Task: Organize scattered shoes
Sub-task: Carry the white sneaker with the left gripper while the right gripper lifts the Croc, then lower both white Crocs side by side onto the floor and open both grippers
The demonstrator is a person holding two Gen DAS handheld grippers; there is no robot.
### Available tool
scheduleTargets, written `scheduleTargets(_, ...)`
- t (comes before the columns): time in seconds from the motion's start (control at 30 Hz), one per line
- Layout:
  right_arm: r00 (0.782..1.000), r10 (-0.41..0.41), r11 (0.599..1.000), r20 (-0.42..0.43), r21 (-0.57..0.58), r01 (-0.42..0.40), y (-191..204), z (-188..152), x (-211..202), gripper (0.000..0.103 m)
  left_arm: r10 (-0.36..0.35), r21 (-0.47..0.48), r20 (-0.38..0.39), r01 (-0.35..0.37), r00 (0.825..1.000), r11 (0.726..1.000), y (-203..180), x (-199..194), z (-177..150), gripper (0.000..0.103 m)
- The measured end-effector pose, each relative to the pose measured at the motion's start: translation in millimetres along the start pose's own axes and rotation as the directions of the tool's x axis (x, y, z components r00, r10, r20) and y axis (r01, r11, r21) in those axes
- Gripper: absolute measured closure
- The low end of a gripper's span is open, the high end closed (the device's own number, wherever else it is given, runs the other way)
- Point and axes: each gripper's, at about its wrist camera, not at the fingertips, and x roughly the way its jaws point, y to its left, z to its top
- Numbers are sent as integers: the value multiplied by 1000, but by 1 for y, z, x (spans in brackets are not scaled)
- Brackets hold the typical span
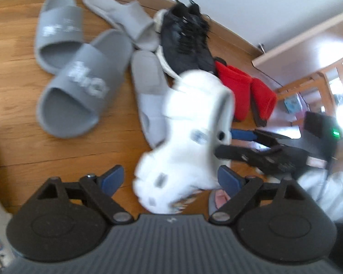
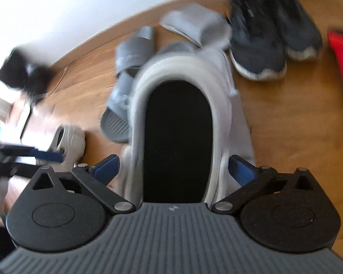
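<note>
A blurred white clog (image 1: 171,171) lies between the fingers of my left gripper (image 1: 170,180), which is open, with a clear gap at the left pad (image 1: 112,180). A white shoe with a black insole (image 2: 178,132) fills the space between the fingers of my right gripper (image 2: 173,167). Those jaws stand wide, with a slim gap at each side of the shoe. Behind them on the wooden floor lie grey slides (image 1: 80,91), pale grey slippers (image 1: 151,98), black sneakers (image 2: 263,34) and red slippers (image 1: 235,91).
A white wall and wooden skirting (image 1: 228,32) run behind the shoes. Wooden furniture (image 1: 308,84) stands at the right. A person's grey clothing (image 1: 327,189) is close to my right gripper (image 1: 240,143). A dark object (image 2: 22,73) sits on the floor at the left.
</note>
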Motion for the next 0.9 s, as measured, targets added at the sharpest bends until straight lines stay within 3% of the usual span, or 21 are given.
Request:
scheduleTargets(0.1,993,102,993,62,50,-105,-17,-10,-21,1,13,7,-10,-13,1000,1000,-8,18,5,14)
scheduleTargets(0.2,986,117,980,117,148,-134,-42,-21,-33,1,53,-11,0,-53,999,999,-10,31,14,22)
scheduleTargets(0.27,985,104,969,140,210,-132,-55,-28,-38,1,49,-54,-13,-50,999,997,-7,44,22,41)
scheduleTargets(0.33,984,98,953,148,270,-136,-65,-36,-37,1,73,-84,-88,-80,993,993,-3,69,31,76)
scheduleTargets(0.4,984,93,938,155,317,-139,-74,-42,-37,1,132,-39,-118,-137,984,990,-9,82,34,76)
scheduleTargets(0.57,983,95,937,155,319,-141,-76,-47,-38,1,188,47,-100,-184,977,982,-25,87,32,79)
scheduleTargets(0.67,985,89,940,148,316,-132,-76,-46,-35,1,246,33,-67,-244,967,969,-26,74,22,89)
scheduleTargets(0.9,989,120,958,81,250,-137,-55,-48,-22,1,357,-119,-130,-372,925,921,-12,45,-21,86)
